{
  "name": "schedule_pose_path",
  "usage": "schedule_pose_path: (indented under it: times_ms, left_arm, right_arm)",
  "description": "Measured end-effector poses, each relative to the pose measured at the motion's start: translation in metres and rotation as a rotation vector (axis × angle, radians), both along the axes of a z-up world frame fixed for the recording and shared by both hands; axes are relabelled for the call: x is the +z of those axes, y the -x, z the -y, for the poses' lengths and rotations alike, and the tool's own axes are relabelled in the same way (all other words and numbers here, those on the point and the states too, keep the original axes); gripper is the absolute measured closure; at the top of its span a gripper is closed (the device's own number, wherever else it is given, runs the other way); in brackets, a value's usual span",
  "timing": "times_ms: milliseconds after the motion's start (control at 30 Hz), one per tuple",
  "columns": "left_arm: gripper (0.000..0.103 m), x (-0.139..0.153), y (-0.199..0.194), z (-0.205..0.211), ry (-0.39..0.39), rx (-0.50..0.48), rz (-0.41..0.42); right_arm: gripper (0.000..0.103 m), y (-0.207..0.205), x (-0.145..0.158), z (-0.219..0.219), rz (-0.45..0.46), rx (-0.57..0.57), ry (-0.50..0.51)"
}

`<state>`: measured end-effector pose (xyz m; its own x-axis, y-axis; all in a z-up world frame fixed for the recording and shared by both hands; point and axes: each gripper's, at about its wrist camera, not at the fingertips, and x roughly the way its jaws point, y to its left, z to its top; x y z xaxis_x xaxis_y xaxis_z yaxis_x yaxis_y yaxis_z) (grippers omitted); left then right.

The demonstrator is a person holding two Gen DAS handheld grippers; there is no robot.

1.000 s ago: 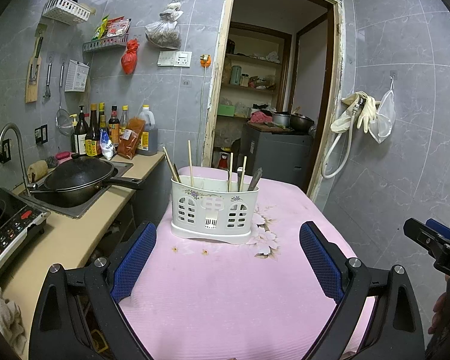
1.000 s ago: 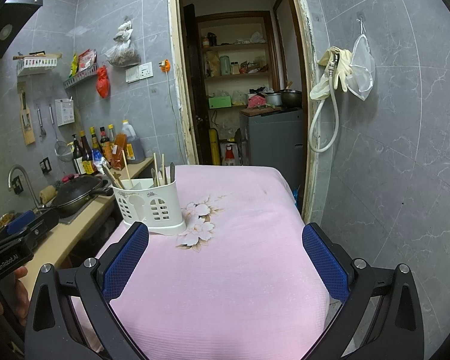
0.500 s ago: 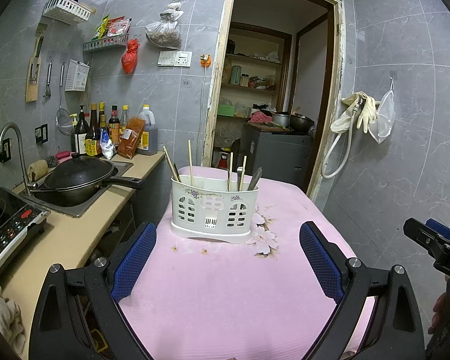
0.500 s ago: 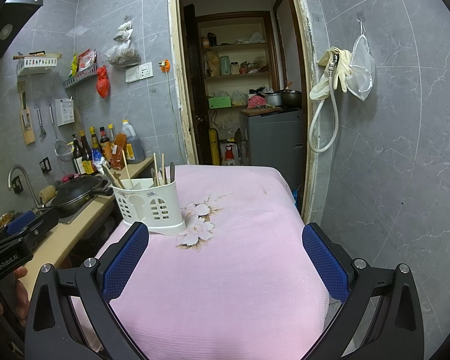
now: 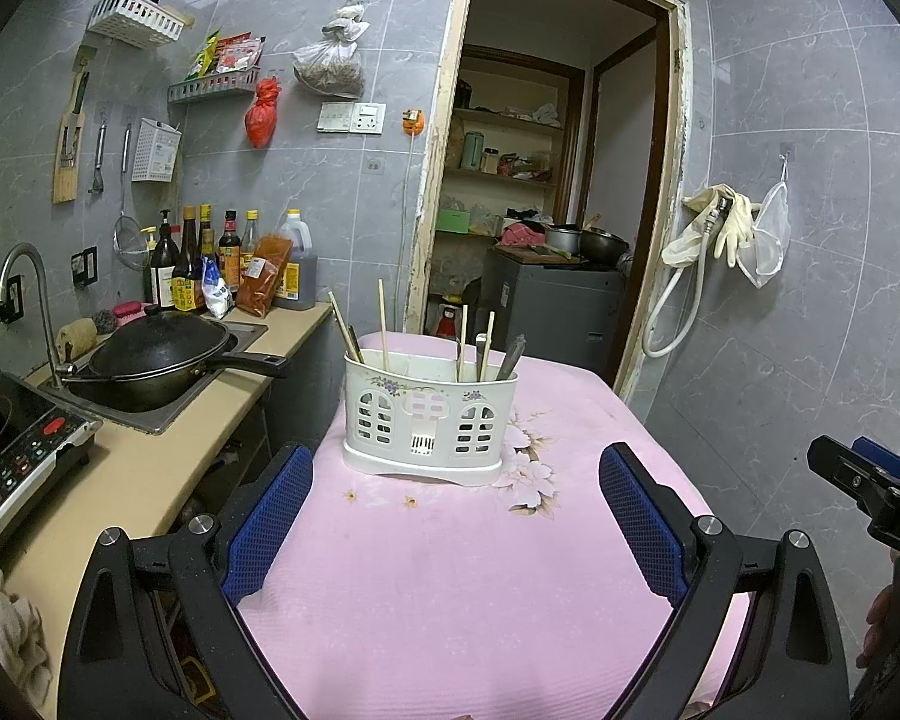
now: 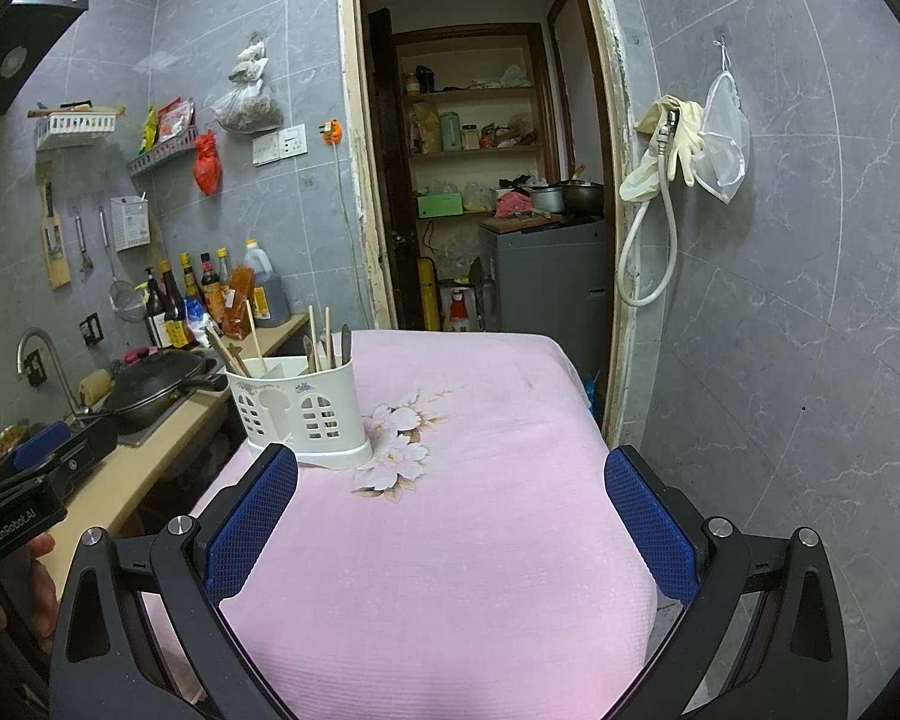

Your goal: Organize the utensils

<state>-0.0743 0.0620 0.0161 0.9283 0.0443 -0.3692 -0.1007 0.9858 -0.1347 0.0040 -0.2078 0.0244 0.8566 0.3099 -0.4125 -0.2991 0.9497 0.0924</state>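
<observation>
Our left gripper (image 5: 453,516) is spread wide and holds nothing, and so is the right gripper (image 6: 450,516) — both hover above the pink table (image 5: 450,588). The white caddy (image 5: 429,414) stands upright at the far left of the table, with chopsticks (image 5: 383,324) and metal handles (image 5: 510,354) sticking out of its compartments. We judge these light, thin and stiff, slippery too — best pinched high on the exposed shaft.
</observation>
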Motion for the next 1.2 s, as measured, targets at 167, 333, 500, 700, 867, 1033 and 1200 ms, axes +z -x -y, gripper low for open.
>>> schedule_pose_path:
  times_ms: [167,333,500,700,867,1033,1200]
  left_arm:
    - [0.010,-0.0017,-0.0002,-0.0006,0.003,0.002,-0.001]
    - [0.010,-0.0015,-0.0002,-0.0004,0.000,0.002,-0.002]
    - [0.010,-0.0022,0.0002,0.0000,0.003,0.003,-0.002]
    - [0.010,-0.0023,0.0003,0.0006,0.003,0.003,-0.004]
    - [0.010,-0.0067,0.0029,0.0011,0.002,0.000,-0.005]
    - [0.010,-0.0081,0.0008,0.0026,-0.014,-0.004,-0.022]
    - [0.010,-0.0085,-0.0001,0.0038,-0.027,0.013,-0.025]
  right_arm:
    - [0.000,-0.0005,-0.0005,0.0000,-0.002,-0.002,0.003]
    - [0.000,0.0001,-0.0008,0.0006,-0.004,-0.002,0.003]
    - [0.000,0.0001,-0.0010,0.0004,-0.004,-0.002,0.004]
    - [0.000,0.0001,-0.0008,0.0004,-0.004,-0.001,0.003]
    - [0.000,0.0000,-0.0007,0.0001,-0.004,-0.001,0.003]
    - [0.000,0.0004,-0.0011,-0.0001,-0.004,-0.001,0.004]
    - [0.000,-0.0002,-0.0012,-0.0002,-0.005,-0.001,0.004]
